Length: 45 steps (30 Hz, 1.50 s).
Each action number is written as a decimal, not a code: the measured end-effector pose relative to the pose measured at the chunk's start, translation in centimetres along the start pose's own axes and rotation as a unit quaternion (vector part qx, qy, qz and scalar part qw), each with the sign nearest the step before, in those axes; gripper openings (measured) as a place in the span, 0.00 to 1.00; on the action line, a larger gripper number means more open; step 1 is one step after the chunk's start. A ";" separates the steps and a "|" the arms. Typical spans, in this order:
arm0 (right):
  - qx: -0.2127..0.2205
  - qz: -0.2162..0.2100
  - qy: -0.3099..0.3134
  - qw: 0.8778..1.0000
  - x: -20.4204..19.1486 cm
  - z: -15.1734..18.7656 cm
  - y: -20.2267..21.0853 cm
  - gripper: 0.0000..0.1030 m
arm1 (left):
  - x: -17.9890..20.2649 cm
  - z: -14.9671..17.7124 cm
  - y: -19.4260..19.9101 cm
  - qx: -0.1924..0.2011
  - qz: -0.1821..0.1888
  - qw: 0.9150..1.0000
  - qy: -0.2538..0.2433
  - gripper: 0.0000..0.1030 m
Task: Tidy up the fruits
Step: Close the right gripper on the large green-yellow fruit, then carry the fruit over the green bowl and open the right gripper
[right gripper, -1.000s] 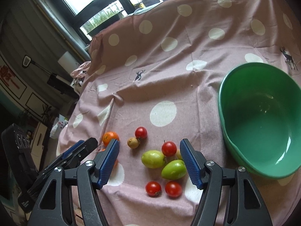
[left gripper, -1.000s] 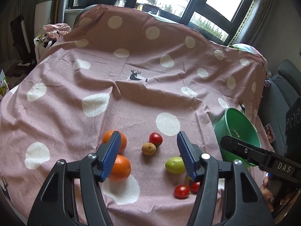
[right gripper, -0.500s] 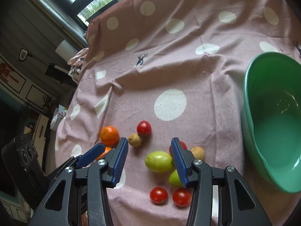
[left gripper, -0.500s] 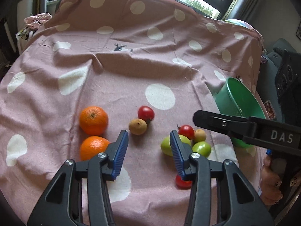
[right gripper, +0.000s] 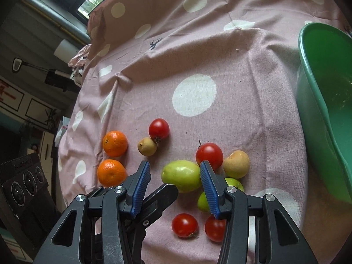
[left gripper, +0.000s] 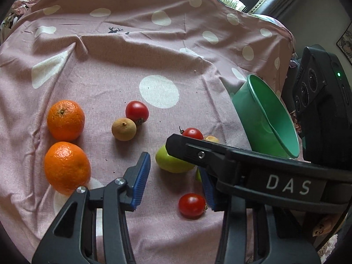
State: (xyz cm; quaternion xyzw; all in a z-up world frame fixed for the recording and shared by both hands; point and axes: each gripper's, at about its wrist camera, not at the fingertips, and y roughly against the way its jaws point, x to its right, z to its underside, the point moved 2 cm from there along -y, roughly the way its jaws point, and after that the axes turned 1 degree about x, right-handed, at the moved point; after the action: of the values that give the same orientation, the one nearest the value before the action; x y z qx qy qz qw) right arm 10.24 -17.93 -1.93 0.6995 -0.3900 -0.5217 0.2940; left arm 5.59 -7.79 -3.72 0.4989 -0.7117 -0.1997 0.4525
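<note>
Nothing sorted yet: your green basin (right gripper: 325, 101) is empty, and every fruit lies on the spotted cloth (right gripper: 220, 55) beside it. Your right gripper (right gripper: 175, 182) straddles the big green fruit (right gripper: 180, 175), jaws part-spread, grip unclear. Your left gripper (left gripper: 173, 178) is part-spread over bare cloth. The second green fruit (right gripper: 203, 201) is half hidden.

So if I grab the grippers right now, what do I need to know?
Left hand-held gripper: open, empty, jaws just narrowed, over the cloth.
Right hand-held gripper: open, jaws just narrowed, around the green fruit, not gripping yet.
Two oranges, tomatoes and the other fruit lie on the cloth.
Bowl on the right: no fruit seen in it. Nothing sorted yet; all fruit left.
</note>
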 end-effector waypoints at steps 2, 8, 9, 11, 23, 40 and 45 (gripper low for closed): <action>-0.002 0.010 0.002 1.000 0.0 0.1 -0.2 0.48 | 0.0 0.1 -0.2 -0.004 0.001 1.000 0.001 0.43; 0.002 0.026 0.016 1.000 -0.5 0.2 -0.5 0.48 | -0.2 0.1 -1.1 -0.010 0.001 1.000 0.004 0.42; 0.002 0.029 0.019 0.999 -0.5 0.2 -0.6 0.48 | -0.2 0.1 -1.1 -0.009 -0.001 1.000 0.002 0.42; 0.002 0.033 0.023 0.999 -0.6 0.2 -0.7 0.48 | -0.3 0.0 -1.2 -0.007 -0.005 1.000 0.000 0.39; 0.007 0.009 0.024 1.000 -0.6 0.1 -0.4 0.48 | 0.5 -0.2 0.3 0.021 -0.027 0.999 -0.030 0.36; 0.147 0.005 0.059 0.987 -1.6 -0.3 9.9 0.48 | 9.6 -2.2 5.5 0.127 -0.008 0.985 -0.117 0.34; 0.188 0.010 0.039 0.981 1.0 -0.6 13.1 0.48 | 13.5 -2.8 4.6 0.131 0.013 0.979 -0.155 0.34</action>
State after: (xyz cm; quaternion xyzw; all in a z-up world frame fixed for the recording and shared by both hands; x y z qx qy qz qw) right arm 7.87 -25.64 8.52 0.7579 -0.4767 -0.4084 0.1776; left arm 4.29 -17.41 7.12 0.5075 -0.7997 -0.1735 0.2699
